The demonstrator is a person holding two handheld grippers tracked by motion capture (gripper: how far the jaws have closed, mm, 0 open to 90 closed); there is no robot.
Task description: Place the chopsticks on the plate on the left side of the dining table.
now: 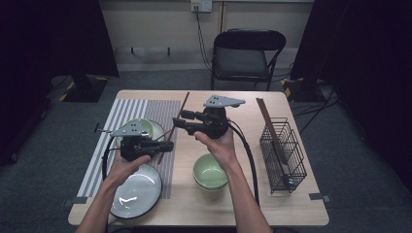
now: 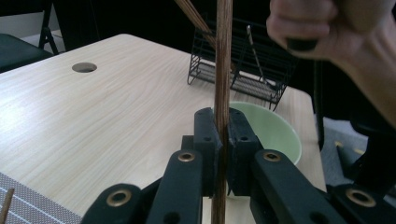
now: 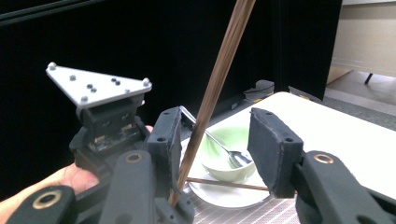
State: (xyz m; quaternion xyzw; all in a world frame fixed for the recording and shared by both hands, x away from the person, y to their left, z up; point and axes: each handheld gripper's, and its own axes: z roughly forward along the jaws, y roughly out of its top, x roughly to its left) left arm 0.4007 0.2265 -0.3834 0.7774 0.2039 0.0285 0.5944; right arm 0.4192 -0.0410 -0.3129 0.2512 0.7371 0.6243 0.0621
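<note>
While your left gripper (image 2: 223, 140) clamps its black jaws tight on the long brown wooden chopstick (image 2: 223, 70), the stick stands upright between the pads in the left gripper view, running out past the top and bottom of the picture. Your right gripper (image 3: 219, 149) has its jaws spread apart; the same chopstick slants up through the gap there, lying close against one pad while the other pad stands clear of it, so that gripper has no hold on it. From the high view you hold both grippers above the middle of the pale wooden table (image 1: 243, 204), your left one over the grey striped placemat (image 1: 160, 114) and your right one just beyond the empty pale green bowl (image 1: 210, 171). Near your left forearm sits a dark-rimmed glossy plate (image 1: 137, 193). Farther back on the placemat, a second green bowl on a white saucer (image 3: 224, 195) holds a metal spoon (image 3: 219, 144), with another chopstick (image 3: 229, 184) lying across the saucer. At the right side of the table stands a black wire rack (image 1: 283, 155) holding more chopsticks.
</note>
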